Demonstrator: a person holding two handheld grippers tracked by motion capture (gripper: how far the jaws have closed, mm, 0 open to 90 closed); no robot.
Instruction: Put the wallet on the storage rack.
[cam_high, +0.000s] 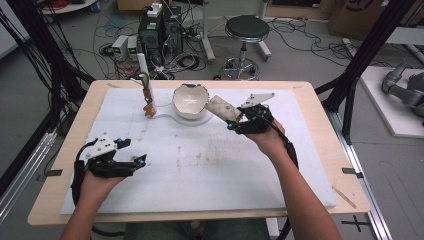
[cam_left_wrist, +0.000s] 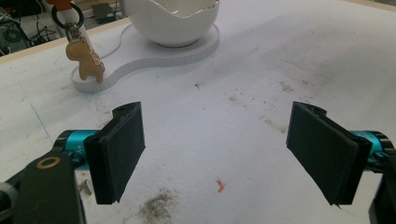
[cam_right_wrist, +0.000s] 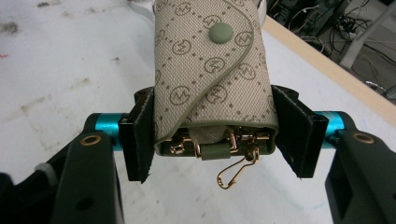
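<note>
Key pouch (cam_right_wrist: 210, 70) between right fingers (cam_right_wrist: 142, 135)

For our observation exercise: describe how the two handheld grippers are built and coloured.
Both the left gripper and right gripper have black bodies, turquoise metal joints and a grey three-cornered plate on top. Each carries two flat black padded fingers and a trailing black cable.

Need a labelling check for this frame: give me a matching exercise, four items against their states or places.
Items:
1. key pouch
2. left gripper
3. horse charm
4. white bowl

States:
A. hangs from a ring on the stand
B. clamped between jaws
C. sits on the white base
D. open, nothing held

Pairs: 1-B, 2-D, 3-A, 4-C
</note>
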